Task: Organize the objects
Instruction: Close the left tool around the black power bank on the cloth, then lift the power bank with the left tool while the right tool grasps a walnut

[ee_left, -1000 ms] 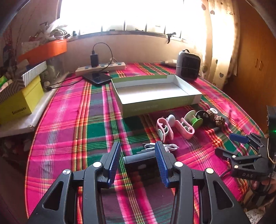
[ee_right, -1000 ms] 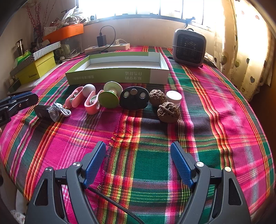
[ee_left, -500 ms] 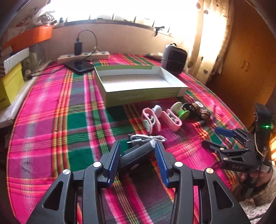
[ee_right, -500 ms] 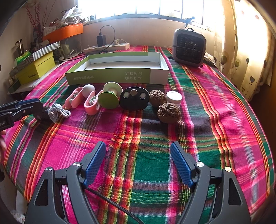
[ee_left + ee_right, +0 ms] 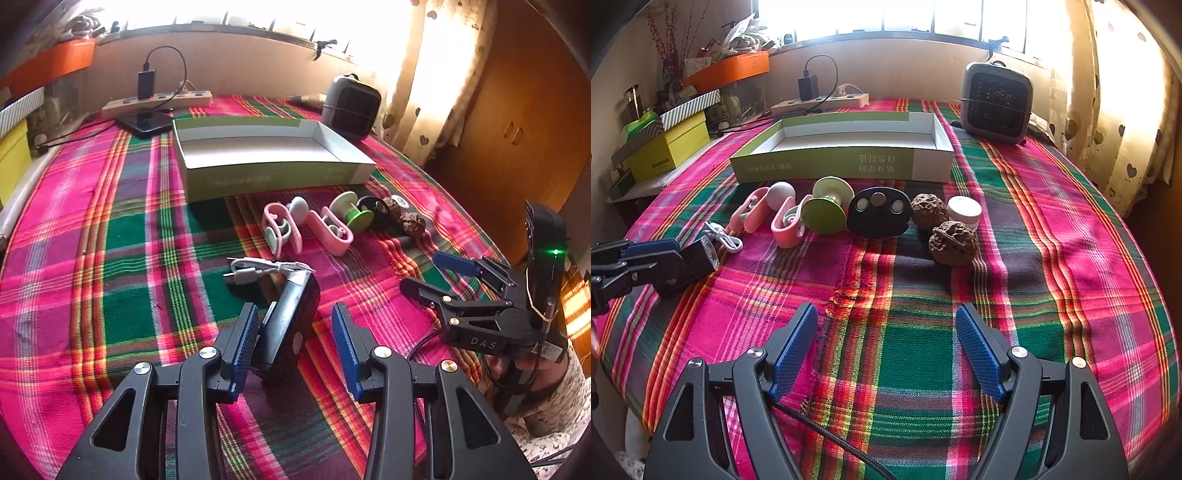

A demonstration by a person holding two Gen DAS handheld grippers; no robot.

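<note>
A black box-shaped device [image 5: 291,325] is seen between the blue pads of the left gripper [image 5: 297,347]. It is tilted, with its far end raised, and a white cable [image 5: 258,271] is attached at that end. The left pad touches the device, but a gap is seen at the right pad, so it cannot be told if the jaws really hold it. The right gripper [image 5: 886,354] is kept wide apart above the plaid tablecloth [image 5: 1052,240], with nothing between its pads. A row of small things is laid in front of the empty green and white box [image 5: 842,162]: two pink clips [image 5: 764,218], a green spool [image 5: 827,208], a black oval case [image 5: 879,212], two walnuts [image 5: 942,229] and a white jar [image 5: 964,211].
</note>
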